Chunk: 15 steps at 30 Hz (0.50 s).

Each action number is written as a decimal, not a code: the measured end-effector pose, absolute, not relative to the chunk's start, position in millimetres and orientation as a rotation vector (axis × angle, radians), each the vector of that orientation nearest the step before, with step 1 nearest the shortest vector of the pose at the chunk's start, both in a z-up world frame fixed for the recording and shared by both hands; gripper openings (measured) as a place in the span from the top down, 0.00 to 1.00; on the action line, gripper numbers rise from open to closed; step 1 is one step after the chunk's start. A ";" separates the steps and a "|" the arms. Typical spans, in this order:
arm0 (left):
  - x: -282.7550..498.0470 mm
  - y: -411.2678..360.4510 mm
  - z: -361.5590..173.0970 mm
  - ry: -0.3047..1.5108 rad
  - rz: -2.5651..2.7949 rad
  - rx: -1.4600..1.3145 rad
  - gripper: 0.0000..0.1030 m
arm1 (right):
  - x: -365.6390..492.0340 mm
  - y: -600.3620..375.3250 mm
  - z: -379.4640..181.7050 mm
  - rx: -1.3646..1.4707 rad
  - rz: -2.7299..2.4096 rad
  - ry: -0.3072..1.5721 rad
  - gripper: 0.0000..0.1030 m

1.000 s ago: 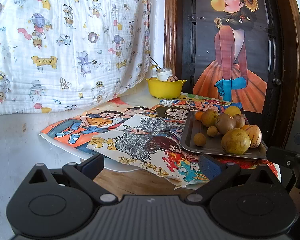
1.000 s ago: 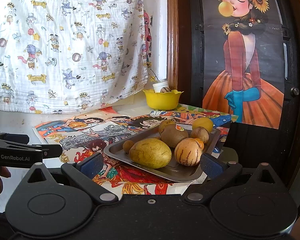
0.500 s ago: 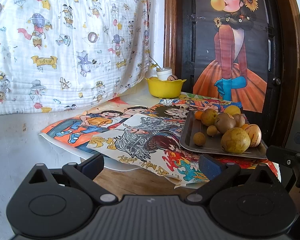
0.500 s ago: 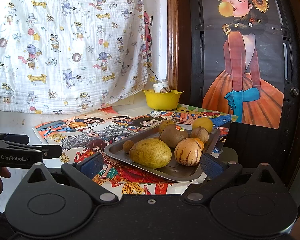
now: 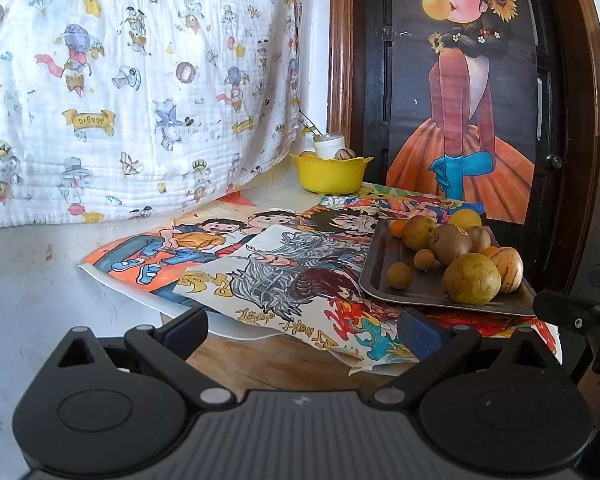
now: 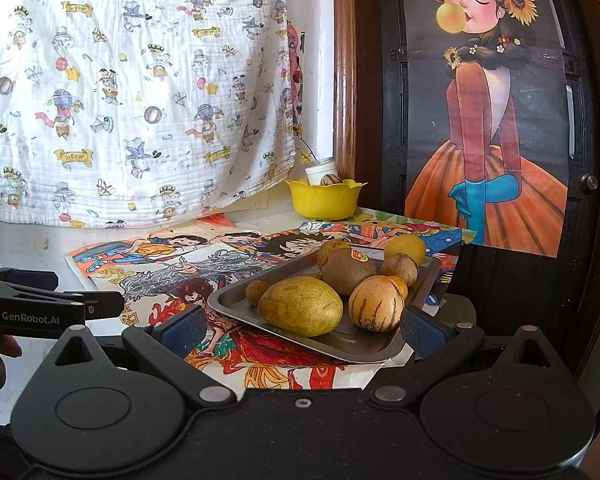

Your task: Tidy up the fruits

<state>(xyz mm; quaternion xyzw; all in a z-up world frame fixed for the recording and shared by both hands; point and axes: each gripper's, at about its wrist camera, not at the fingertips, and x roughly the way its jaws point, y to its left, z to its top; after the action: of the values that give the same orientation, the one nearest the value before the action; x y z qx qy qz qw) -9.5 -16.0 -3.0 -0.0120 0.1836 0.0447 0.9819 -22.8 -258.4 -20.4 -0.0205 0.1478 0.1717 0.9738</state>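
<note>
Both tools are held wide open and empty: left tool (image 5: 302,326), right tool (image 6: 303,326). The fruits (image 6: 300,306) are piled on the tray (image 6: 236,308), which rests on drawings (image 5: 276,280) covering the surface. A yellow bowl (image 6: 324,200) stands behind.

Right gripper (image 6: 302,322), jaws wide apart and empty, facing a metal tray (image 6: 236,300) of fruit, with a green mango (image 6: 300,306) and striped melon (image 6: 376,304) nearest, a yellow bowl (image 6: 324,200) behind, and the left gripper (image 6: 52,308) at left.
</note>
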 end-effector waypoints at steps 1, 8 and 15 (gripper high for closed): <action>-10.1 -15.9 -3.8 0.370 0.090 -0.024 0.00 | -22.7 -258.6 -20.3 -0.041 0.347 0.298 0.00; -10.3 -15.9 -3.7 0.370 0.090 -0.024 0.00 | -22.7 -258.6 -20.4 -0.042 0.347 0.298 0.00; -9.2 -15.7 -4.4 0.373 0.089 -0.024 0.00 | -22.9 -258.4 -20.9 -0.041 0.347 0.299 0.00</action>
<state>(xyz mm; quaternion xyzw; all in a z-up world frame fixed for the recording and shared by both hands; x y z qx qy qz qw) -9.2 -15.7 -4.4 -0.0122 0.1856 0.0441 0.9816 -22.9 -258.4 -20.9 -0.0205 0.1480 0.1718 0.9737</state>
